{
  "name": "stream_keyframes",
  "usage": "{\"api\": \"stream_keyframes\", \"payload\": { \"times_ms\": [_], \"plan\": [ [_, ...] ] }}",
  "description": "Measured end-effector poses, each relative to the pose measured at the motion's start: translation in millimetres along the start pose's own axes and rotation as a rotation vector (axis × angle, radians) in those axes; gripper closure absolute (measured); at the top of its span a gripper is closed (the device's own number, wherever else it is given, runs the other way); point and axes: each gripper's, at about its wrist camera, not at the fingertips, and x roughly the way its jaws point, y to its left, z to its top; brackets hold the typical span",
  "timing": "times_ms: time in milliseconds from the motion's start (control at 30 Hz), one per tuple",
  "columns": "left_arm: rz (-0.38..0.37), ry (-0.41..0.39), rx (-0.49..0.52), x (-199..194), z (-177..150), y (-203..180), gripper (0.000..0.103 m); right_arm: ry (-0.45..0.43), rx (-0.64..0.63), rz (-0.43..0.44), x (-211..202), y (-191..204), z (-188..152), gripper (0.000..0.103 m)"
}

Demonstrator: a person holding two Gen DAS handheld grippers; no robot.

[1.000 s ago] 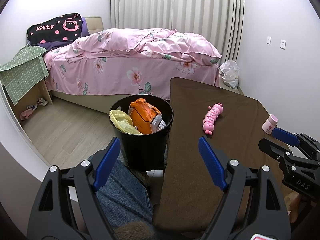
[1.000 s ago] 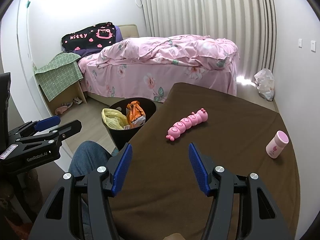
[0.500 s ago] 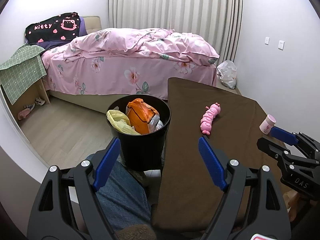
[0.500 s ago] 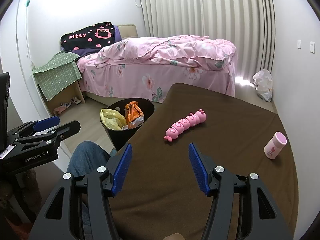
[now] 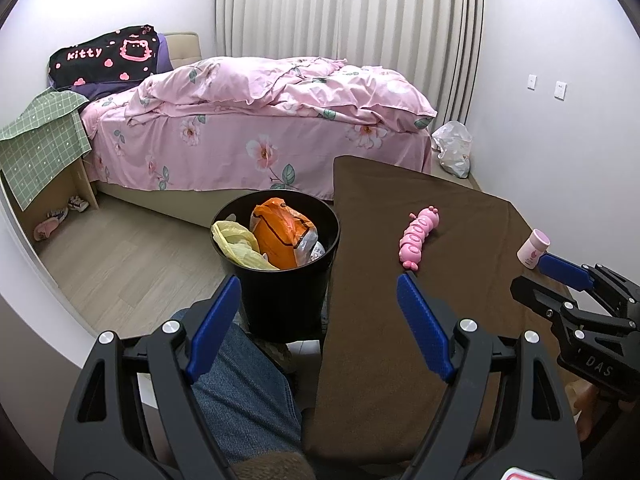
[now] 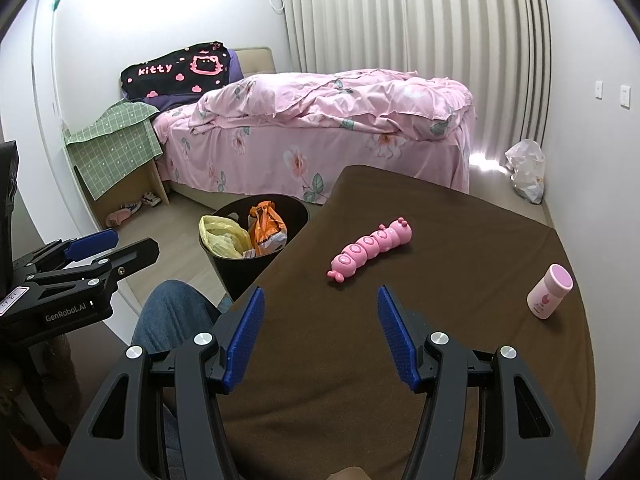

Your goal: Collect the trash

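Nothing has shifted between the earlier frames and this one: both my grippers sit where they were, jaws spread wide and empty.

Going by size, I count one bed (image 5: 260, 128) under a rumpled pink floral duvet, one table under a smooth brown cloth (image 6: 440, 280), and one round black trash bin (image 5: 280, 300) just beside the table's left edge, holding a crinkled yellow plastic bag (image 5: 236, 246) and an orange bag (image 5: 280, 236). On the cloth lie one pink segmented plastic caterpillar toy (image 6: 370, 250) and, well apart at the right edge, one upright small pink bottle (image 6: 548, 292). My left gripper (image 5: 318, 322) hovers over the bin and table edge; my right gripper (image 6: 320, 328) hovers over the cloth near the toy.
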Motion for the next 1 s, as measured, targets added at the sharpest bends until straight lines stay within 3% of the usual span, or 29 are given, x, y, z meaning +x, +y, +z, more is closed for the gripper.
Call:
{"api": "stream_keyframes", "payload": {
  "times_ms": [767,867,933,1000],
  "plan": [
    [-0.035,0.024,-0.012,8.3,-5.3,-4.0,0.027,0.013,-0.005,-0.008,3.5,-12.2,1.4,0.048],
    [-0.083,0.083,-0.043,27.1,-4.5,-6.9,0.027,0.031,0.026,-0.031,9.4,-29.9,1.4,0.048],
    [-0.069,0.129,-0.029,51.5,-5.2,-16.6,0.017,0.044,0.076,-0.072,17.9,-53.0,-1.0,0.048],
    [-0.066,0.162,-0.009,76.7,-5.0,-31.5,0.015,0.076,0.123,-0.12,33.4,-80.8,-6.1,0.047]
  ]
}}
